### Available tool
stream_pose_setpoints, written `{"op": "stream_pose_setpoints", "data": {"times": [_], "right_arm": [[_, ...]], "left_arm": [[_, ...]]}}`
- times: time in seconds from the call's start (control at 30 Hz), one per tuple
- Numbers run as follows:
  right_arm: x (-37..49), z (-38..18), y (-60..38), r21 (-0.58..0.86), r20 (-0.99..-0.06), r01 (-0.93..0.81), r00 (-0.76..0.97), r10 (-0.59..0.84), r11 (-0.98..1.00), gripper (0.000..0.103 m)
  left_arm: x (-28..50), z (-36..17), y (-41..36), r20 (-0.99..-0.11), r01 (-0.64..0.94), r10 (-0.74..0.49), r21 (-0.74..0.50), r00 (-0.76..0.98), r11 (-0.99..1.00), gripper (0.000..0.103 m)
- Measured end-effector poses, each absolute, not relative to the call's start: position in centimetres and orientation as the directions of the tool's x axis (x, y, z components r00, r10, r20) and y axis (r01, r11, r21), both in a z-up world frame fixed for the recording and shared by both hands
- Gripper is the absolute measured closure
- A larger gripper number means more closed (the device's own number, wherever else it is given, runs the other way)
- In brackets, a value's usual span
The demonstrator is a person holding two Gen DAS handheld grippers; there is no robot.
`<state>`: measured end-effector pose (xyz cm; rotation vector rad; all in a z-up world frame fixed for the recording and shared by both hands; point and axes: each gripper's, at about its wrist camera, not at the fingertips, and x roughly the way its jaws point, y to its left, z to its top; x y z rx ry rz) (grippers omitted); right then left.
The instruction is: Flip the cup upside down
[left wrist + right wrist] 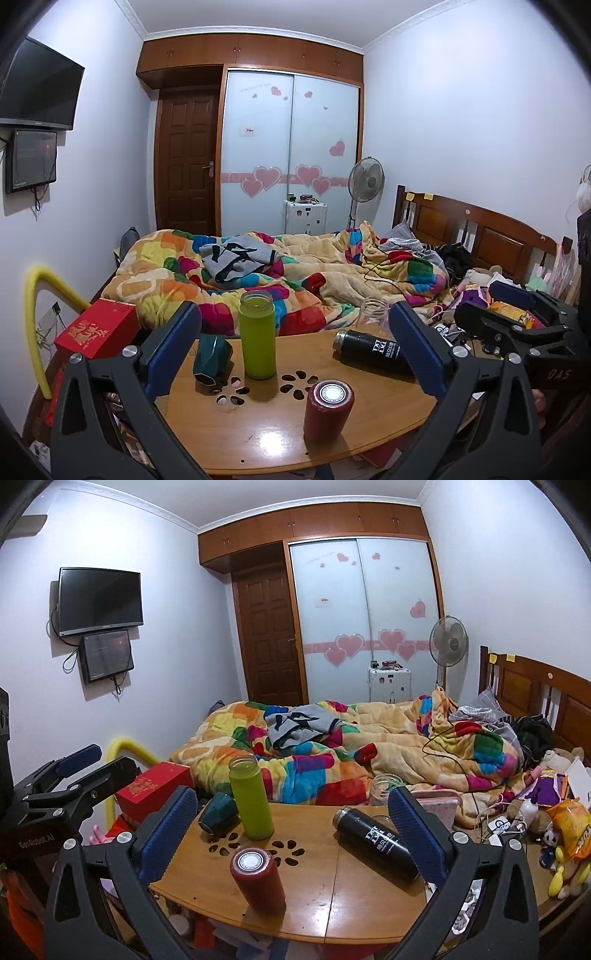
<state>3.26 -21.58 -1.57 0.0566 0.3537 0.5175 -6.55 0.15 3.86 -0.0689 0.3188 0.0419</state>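
Observation:
A small wooden table [258,435] [343,904] holds several cups. A red cup [328,411] [258,882] stands with its steel base up near the front. A green cup [257,335] [250,798] stands upright with its mouth open. A black cup [373,352] [375,843] lies on its side at the right. A dark teal cup [212,358] [218,814] lies tipped at the left. A clear glass jar [372,312] [386,789] stands at the far edge. My left gripper [295,347] and right gripper [291,834] are open and empty above the table's near edge.
A bed with a colourful quilt [277,273] lies behind the table. A red box [98,328] and a yellow tube [33,317] are at the left. Toys, snack bags and cables clutter the right side [554,819]. Each gripper shows in the other's view [517,321] [55,786].

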Motion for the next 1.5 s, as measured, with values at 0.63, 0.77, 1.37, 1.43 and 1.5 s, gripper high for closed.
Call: {"op": "stream_pose_setpoints", "data": {"times": [0.63, 0.77, 1.37, 1.43, 1.5], "right_arm": [[3.38, -1.51, -21.36, 0.135, -0.314, -0.476, 0.811, 0.493, 0.869, 0.0], [3.38, -1.52, -21.37, 0.136, -0.314, -0.477, 0.811, 0.494, 0.869, 0.0], [3.33, -1.55, -21.46, 0.134, -0.313, -0.477, 0.811, 0.494, 0.869, 0.0], [3.33, -1.57, -21.47, 0.135, -0.313, -0.477, 0.811, 0.494, 0.868, 0.0], [3.32, -1.55, -21.45, 0.133, -0.313, -0.476, 0.812, 0.492, 0.869, 0.0]], "left_arm": [[-6.18, 4.09, 0.58, -0.309, -0.05, 0.031, -0.054, 0.951, 0.997, 0.0], [-6.25, 4.25, 0.66, -0.305, -0.051, 0.033, -0.05, 0.952, 0.997, 0.0], [-6.22, 4.47, 0.69, -0.305, -0.044, 0.026, -0.054, 0.952, 0.998, 0.0], [-6.21, 4.43, 0.6, -0.305, -0.043, 0.024, -0.055, 0.952, 0.998, 0.0], [-6.12, 4.34, 0.49, -0.305, -0.036, 0.017, -0.056, 0.952, 0.998, 0.0]]}}
